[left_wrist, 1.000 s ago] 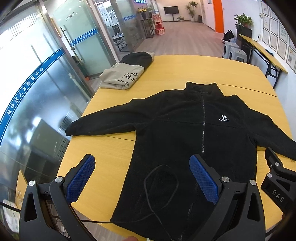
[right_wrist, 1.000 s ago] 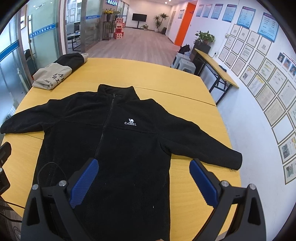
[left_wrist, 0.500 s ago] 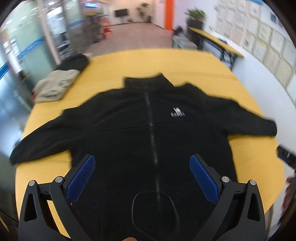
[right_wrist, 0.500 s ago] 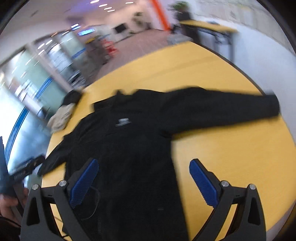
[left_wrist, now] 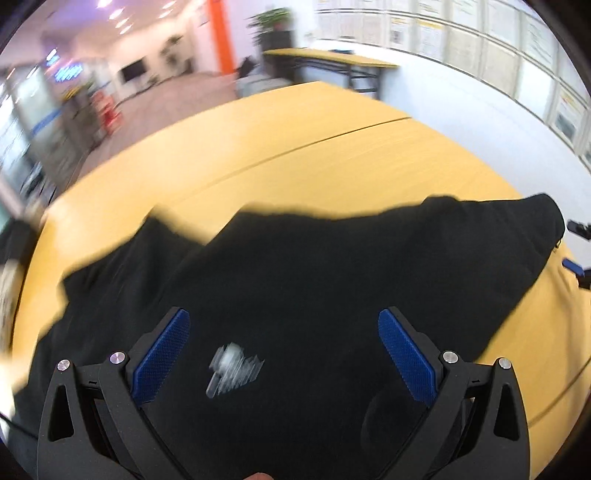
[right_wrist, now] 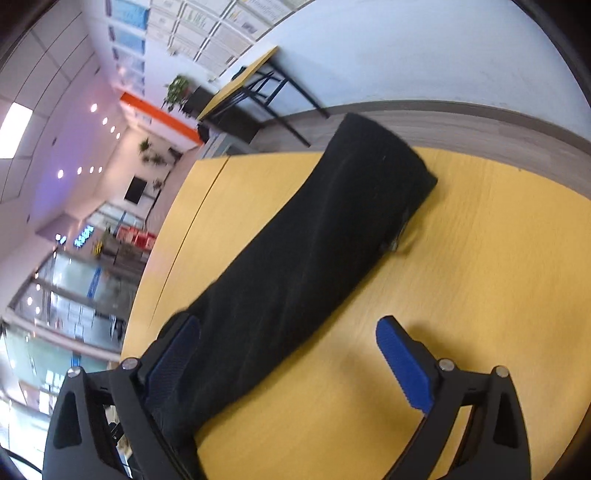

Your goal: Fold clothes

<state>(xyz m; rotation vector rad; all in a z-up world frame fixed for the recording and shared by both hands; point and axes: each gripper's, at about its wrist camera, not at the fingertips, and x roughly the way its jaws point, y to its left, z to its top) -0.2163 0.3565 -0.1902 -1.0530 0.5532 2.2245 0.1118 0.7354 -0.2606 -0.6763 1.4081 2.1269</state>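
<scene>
- The black fleece jacket [left_wrist: 314,280] lies spread on the yellow tabletop [left_wrist: 332,155], filling the lower middle of the left wrist view.
- A white chest logo [left_wrist: 234,369] shows low in the frame, too blurred to read.
- One sleeve [right_wrist: 332,236] runs from lower left to upper right in the right wrist view, its cuff at the tabletop's edge.
- Left tongs [left_wrist: 282,354]: spread wide above the jacket, holding nothing.
- Right tongs [right_wrist: 286,363]: spread wide, one blue pad over the sleeve, the other over bare wood.
- Wall posters [right_wrist: 207,22] at the top are illegible.

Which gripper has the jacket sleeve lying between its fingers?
The right gripper: the black sleeve runs out between its open fingers. The left gripper sits over the jacket chest logo.
</scene>
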